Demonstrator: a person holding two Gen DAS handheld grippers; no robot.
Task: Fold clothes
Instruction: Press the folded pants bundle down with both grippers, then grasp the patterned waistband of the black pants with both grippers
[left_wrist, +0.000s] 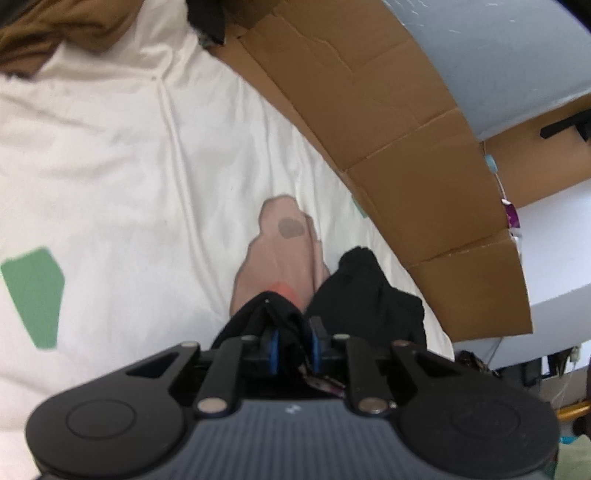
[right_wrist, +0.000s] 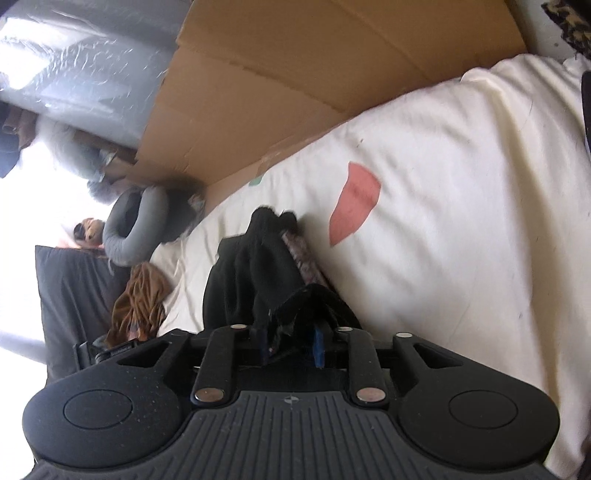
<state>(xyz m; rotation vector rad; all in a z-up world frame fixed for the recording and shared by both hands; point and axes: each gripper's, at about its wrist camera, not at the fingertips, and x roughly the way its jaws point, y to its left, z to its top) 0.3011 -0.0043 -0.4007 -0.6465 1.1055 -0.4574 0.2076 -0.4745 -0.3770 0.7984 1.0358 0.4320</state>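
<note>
The black garment (left_wrist: 365, 295) sits low in the centre of both wrist views, bunched on the cream bedsheet (left_wrist: 129, 166) and gathered up into your two tools. Your left gripper (left_wrist: 291, 339) is clenched on a fold of it, black cloth wedged between the blue pads, and your right gripper (right_wrist: 291, 339) grips another bunch of the same cloth (right_wrist: 258, 266) the same way. This looks like the lift-and-spread step, not a fold yet — next you likely need to draw the two grips apart so the cloth hangs flat before laying it down. Watch the cardboard wall (left_wrist: 406, 129) running along the upper right of the left view, close beside the garment; the bed edge falls away at lower right. Open sheet lies leftward, toward the green patch (left_wrist: 35, 295) — the pink patch (right_wrist: 354, 203) marks free room too.
</note>
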